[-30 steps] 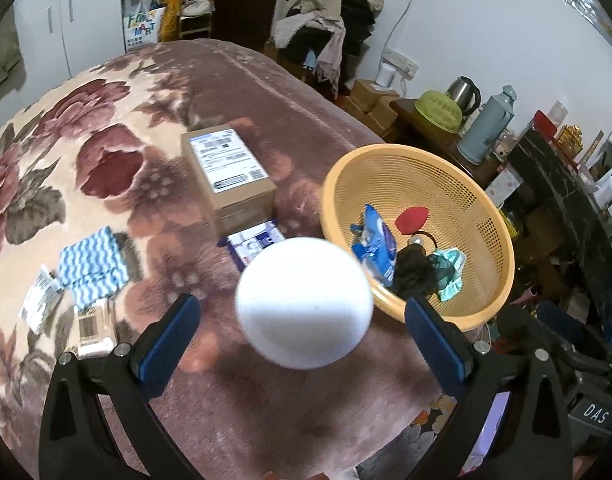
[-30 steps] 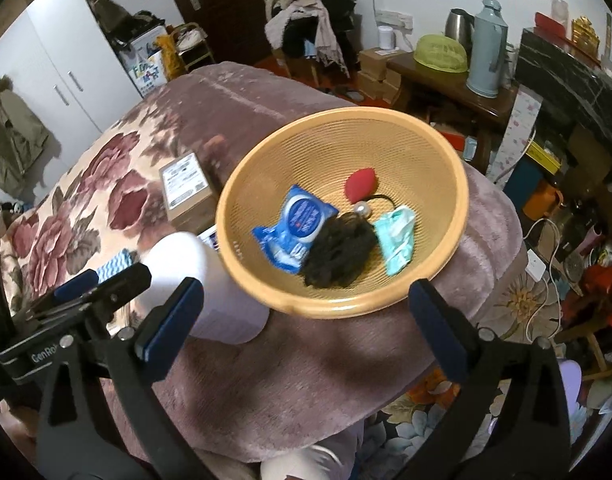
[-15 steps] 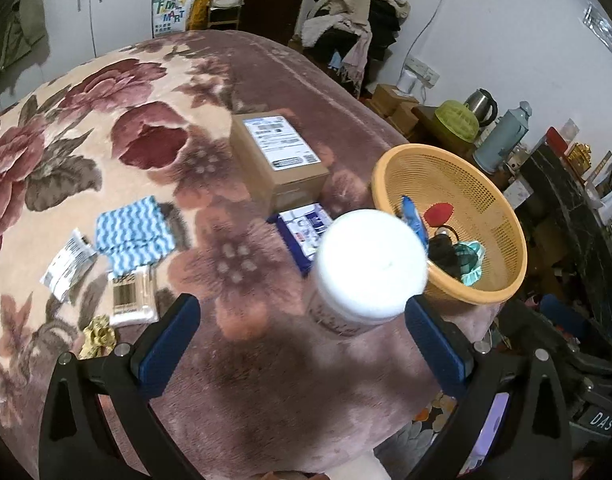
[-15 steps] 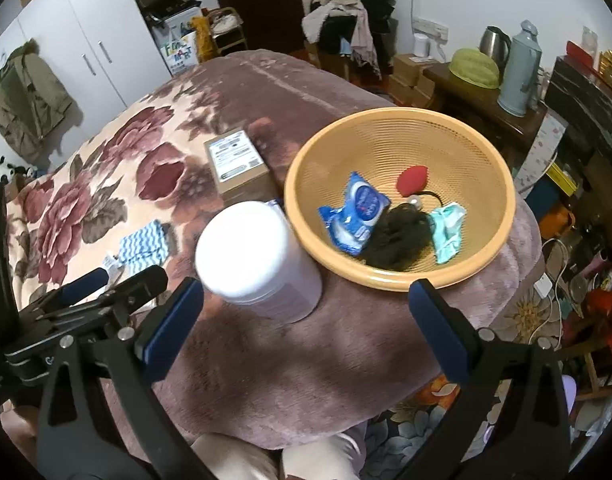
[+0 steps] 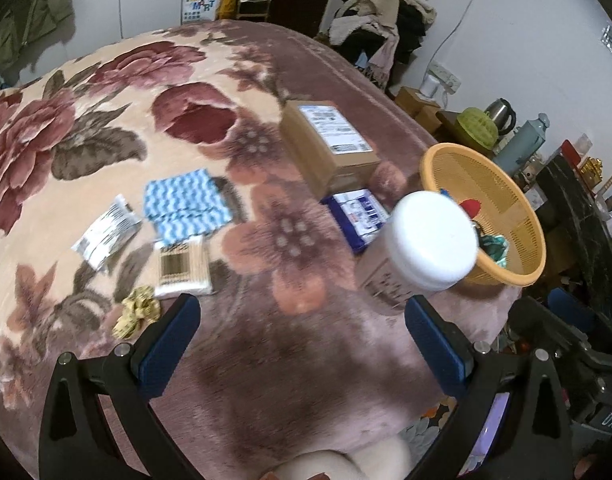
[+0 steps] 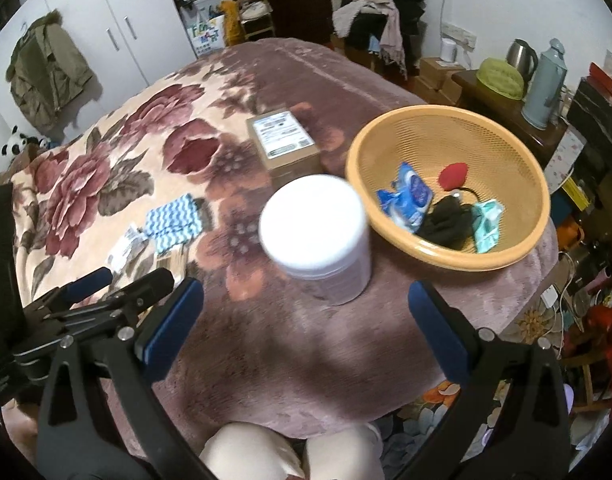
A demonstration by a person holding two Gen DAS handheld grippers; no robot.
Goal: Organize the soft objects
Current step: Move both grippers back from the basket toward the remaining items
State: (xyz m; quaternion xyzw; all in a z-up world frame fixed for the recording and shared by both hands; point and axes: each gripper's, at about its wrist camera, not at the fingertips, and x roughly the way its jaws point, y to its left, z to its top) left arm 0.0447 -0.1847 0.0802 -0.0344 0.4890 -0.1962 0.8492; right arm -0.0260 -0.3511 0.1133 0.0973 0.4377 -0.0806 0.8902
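Change: a second ago the white-lidded jar (image 5: 422, 250) sat centred between the left claw (image 5: 302, 340) fingers and filled the near view; now it stands off toward the right finger and further ahead, upright on the bed blanket (image 5: 106, 128), with both cameras pulled back and higher.
Meaning: my reading is that the jar has been set down and left, so both claws are free for the next soft item.
Left claw: spread wide, nothing between its blue pads.
Right claw (image 6: 306, 320): also spread wide and empty, hanging above the near edge of the bed.
Basket: the yellow mesh basket (image 6: 502, 264) sits just right of the jar, near the bed's corner.
Basket contents: a blue wipes packet (image 6: 406, 196), a red puff (image 6: 452, 174), a black scrunchie-like bundle (image 6: 446, 224) and a teal tissue packet (image 6: 486, 226).
Still outside the basket: left of the jar and well apart from it lie a blue-and-white striped cloth (image 5: 184, 204), a silver sachet (image 5: 106, 232), a cotton swab pack (image 5: 182, 266) and a yellow scrunchie (image 5: 136, 312).
Behind the jar: a cardboard box (image 5: 330, 148), with a blue-and-white packet (image 5: 358, 216) between box and jar.
Progress: partway; several soft pieces remain on the blanket.
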